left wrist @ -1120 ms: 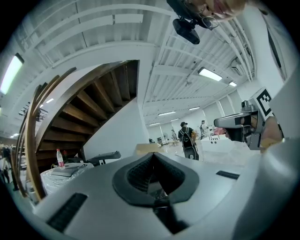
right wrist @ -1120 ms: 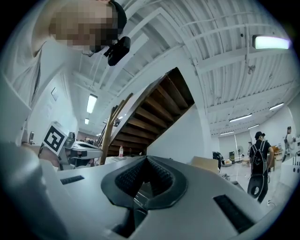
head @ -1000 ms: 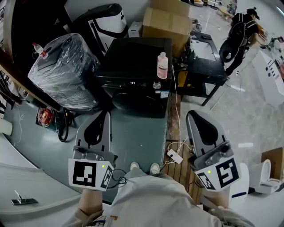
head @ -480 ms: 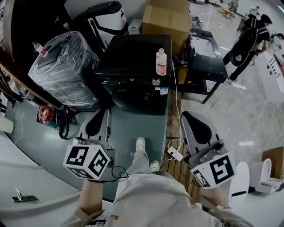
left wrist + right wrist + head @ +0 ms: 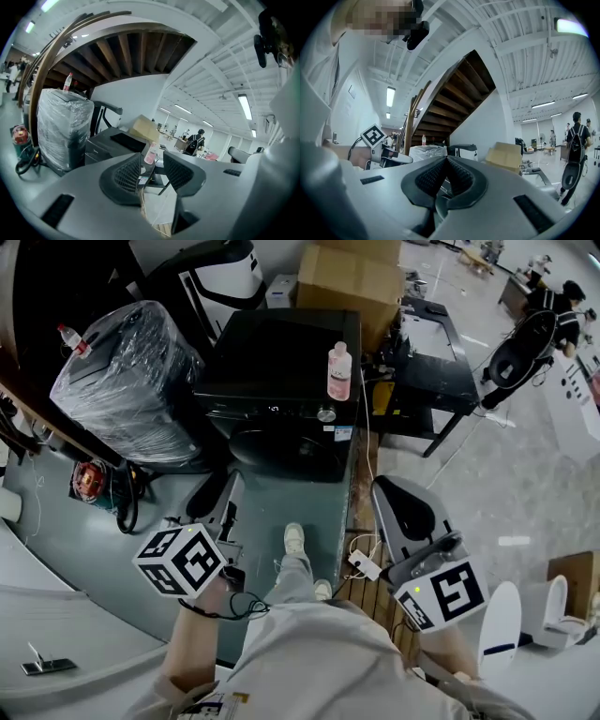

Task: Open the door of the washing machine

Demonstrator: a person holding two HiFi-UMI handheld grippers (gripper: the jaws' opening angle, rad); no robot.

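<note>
The washing machine [image 5: 277,362] stands ahead on the floor, its round door [image 5: 281,448] looking shut flush against the front; the left gripper [image 5: 152,165] aims that way, its 2 jaws just opened to a moderate gap with nothing between, likely readying for the door's edge; the right gripper [image 5: 446,176] hangs aside, jaws together and empty, seemingly spare.

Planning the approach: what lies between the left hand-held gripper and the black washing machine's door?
Only bare grey-green floor before the black washing machine door, the head view shows. The left hand-held gripper has just been opening its jaws, empty.
</note>
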